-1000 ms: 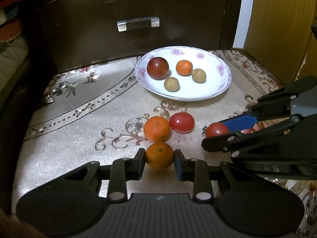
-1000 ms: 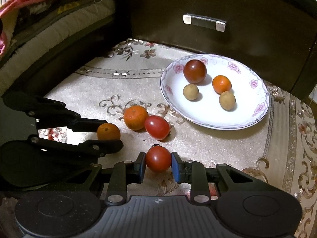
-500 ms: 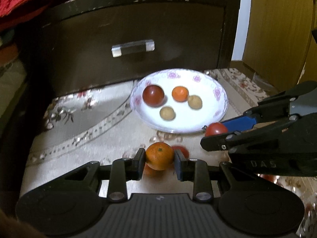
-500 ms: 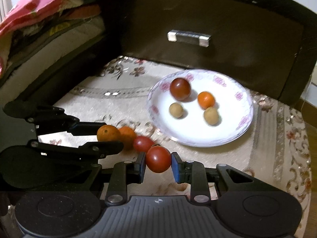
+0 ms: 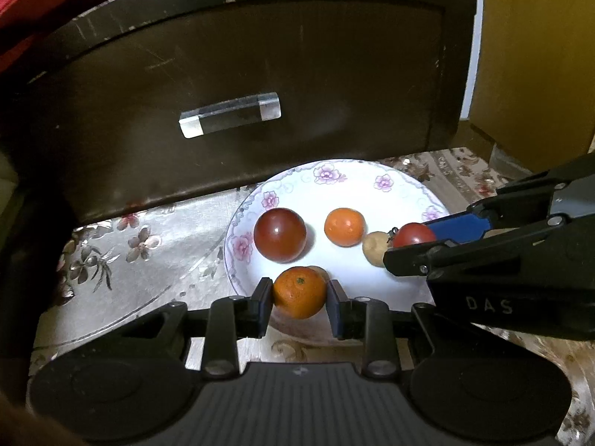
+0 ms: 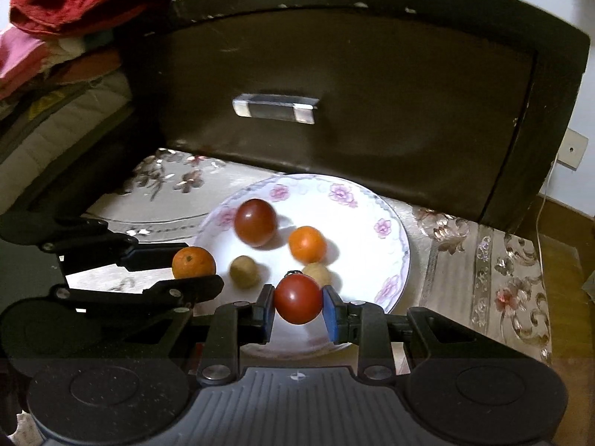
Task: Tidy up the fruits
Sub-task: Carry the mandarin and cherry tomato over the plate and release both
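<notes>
Both tongs have travelled from the patterned desk (image 5: 156,238) to above the flowered plate (image 5: 394,193), which a second ago lay well ahead of them and now fills the middle of each view, with the dark drawer front (image 6: 372,111) looming closer. The two fruits that sat loose on the cloth then have dropped out of sight below the cameras. The left tongs (image 5: 299,293) are clamped on an orange (image 5: 299,291) over the plate's near rim; the right tongs (image 6: 297,299) pinch a red tomato (image 6: 297,299) over the plate. Of the plate's four fruits, the left view has one brown fruit (image 5: 318,270) nearly hidden behind the orange and another (image 5: 375,247) partly covered by the right tongs. The dark tomato (image 6: 256,222) is smeared by motion.
</notes>
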Tool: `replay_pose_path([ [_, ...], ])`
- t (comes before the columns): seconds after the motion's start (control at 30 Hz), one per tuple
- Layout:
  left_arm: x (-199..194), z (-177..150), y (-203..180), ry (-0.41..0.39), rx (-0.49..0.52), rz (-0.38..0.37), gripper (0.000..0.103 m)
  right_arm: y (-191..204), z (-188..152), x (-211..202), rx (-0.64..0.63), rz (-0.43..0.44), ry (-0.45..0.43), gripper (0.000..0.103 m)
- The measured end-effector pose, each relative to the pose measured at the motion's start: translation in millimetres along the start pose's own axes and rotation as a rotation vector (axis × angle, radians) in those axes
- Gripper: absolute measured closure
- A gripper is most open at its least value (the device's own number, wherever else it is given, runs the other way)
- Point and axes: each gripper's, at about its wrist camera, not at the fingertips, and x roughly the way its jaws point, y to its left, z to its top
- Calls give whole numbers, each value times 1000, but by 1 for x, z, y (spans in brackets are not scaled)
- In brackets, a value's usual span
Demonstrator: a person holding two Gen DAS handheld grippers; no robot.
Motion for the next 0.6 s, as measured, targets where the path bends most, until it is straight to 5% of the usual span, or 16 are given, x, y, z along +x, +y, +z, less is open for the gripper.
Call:
replay_pose_path([
  [0.6,22,1,8,-8,-20,-10,67,-12,4,25,-25,0,-15,78],
])
